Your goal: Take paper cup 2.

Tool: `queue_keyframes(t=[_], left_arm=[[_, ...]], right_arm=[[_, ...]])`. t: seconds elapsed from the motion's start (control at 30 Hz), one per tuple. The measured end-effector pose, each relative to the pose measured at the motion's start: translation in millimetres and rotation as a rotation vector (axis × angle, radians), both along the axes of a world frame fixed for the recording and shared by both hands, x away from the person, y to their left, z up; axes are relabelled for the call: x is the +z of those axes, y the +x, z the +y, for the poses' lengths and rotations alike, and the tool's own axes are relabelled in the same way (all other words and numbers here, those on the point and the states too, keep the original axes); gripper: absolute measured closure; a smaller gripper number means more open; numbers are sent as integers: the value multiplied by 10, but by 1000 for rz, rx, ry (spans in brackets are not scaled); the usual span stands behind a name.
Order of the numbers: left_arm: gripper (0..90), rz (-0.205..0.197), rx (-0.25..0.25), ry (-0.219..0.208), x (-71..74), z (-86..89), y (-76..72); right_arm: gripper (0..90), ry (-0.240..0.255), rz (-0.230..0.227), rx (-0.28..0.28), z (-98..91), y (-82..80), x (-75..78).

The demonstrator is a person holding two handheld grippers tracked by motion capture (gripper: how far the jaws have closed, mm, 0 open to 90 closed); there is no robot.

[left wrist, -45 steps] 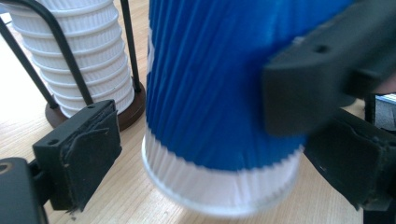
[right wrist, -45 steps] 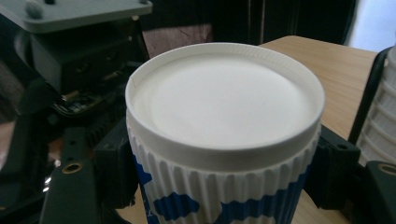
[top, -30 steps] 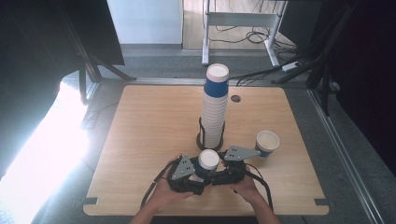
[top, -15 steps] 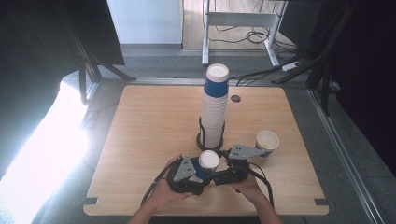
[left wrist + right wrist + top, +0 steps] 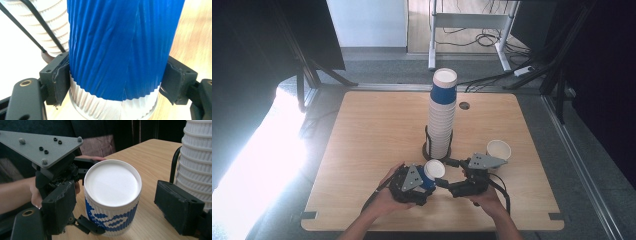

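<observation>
Since the earlier frames the right gripper (image 5: 443,183) has drawn a little off to the right of the blue cup (image 5: 432,173), and its fingers (image 5: 179,206) have just been opening. They now stand released, one on either side of the cup with a visible gap, touching nothing.

Blue cup: upright on the desk (image 5: 362,150) at the near edge, just in front of the tall cup stack (image 5: 442,116), white inside facing up. A second, white cup (image 5: 499,149) stands apart to the right.

Left gripper (image 5: 113,82): fingers (image 5: 59,77) clenched on the blue cup low on its ribbed sleeve, pads pressing both flanks. Hand low over the desk, gripper lying roughly level, pointing toward the cup from its left.

Right hand: also low, gripper level, aimed at the cup from the opposite side, grey plate up.

Step in hand, as I read it: a handover just finished, cup now carried by the left side alone.

Next move likely calls for the right gripper to back clear of the rim without nudging it, and the left to lift straight up before heading to the stack. A squeezed sleeve may deform; keep the grip gentle.
</observation>
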State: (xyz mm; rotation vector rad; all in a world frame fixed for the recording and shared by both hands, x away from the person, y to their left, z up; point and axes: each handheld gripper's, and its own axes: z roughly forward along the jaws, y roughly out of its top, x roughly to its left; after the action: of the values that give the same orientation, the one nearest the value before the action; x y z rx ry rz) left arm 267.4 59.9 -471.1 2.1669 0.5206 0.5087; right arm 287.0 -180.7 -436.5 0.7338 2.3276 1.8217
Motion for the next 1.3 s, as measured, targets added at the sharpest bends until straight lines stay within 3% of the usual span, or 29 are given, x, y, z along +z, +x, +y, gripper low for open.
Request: queue_keyframes(t=[0.37, 0.53, 0.7, 0.9, 1.1, 1.3], left_arm=[[198, -50, -19, 136, 27, -47, -3], [197, -105, -24, 240, 30, -104, -15], [197, -122, -34, 270, 45, -137, -37], [196, -175, -44, 347, 17, -232, -80], [191, -162, -52, 343, 15, -274, -83], [167, -144, -46, 307, 24, -259, -65]], right_arm=[[148, -46, 34, 22, 23, 7, -54], [136, -73, 55, 27, 47, 26, -93], [136, -96, 76, 26, 72, 54, -142], [146, -121, 108, 43, 128, 87, -211], [246, -138, 124, 39, 162, 105, -258], [258, -123, 125, 45, 142, 118, -257]])
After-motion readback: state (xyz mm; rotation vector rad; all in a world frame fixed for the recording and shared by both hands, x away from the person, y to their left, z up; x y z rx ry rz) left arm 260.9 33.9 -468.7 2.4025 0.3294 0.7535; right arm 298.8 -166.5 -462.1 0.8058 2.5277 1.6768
